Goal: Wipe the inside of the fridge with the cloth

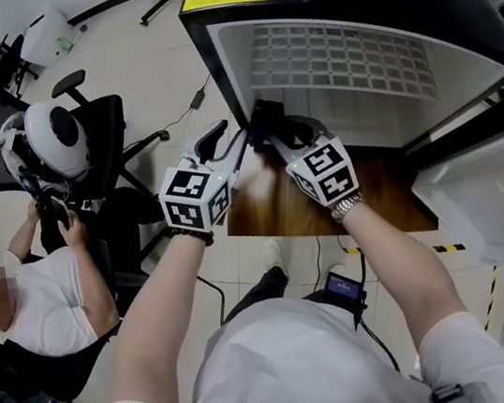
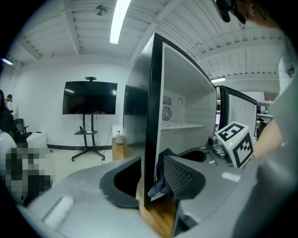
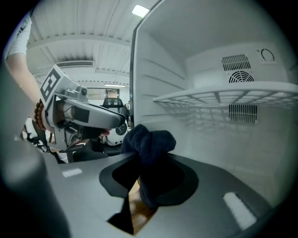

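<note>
The black fridge (image 1: 209, 51) stands open on a wooden table (image 1: 281, 205), its white inside crossed by a wire shelf (image 1: 343, 58). My right gripper (image 1: 288, 128) is at the lower left corner of the opening, shut on a bunched dark blue cloth (image 1: 265, 120). In the right gripper view the cloth (image 3: 151, 153) bulges up between the jaws of the right gripper (image 3: 149, 181), close to the white left wall (image 3: 153, 79). My left gripper (image 2: 151, 181) is open, and the fridge's black front edge (image 2: 153, 116) stands between its jaws. A tip of the cloth (image 2: 160, 183) hangs beside its right jaw.
The fridge door (image 1: 488, 196) hangs open at the right. A seated person (image 1: 49, 294) and a black office chair (image 1: 112, 123) bearing a white rounded object (image 1: 57, 136) are at the left. Cables lie on the floor. A TV on a stand (image 2: 90, 97) stands beyond the fridge.
</note>
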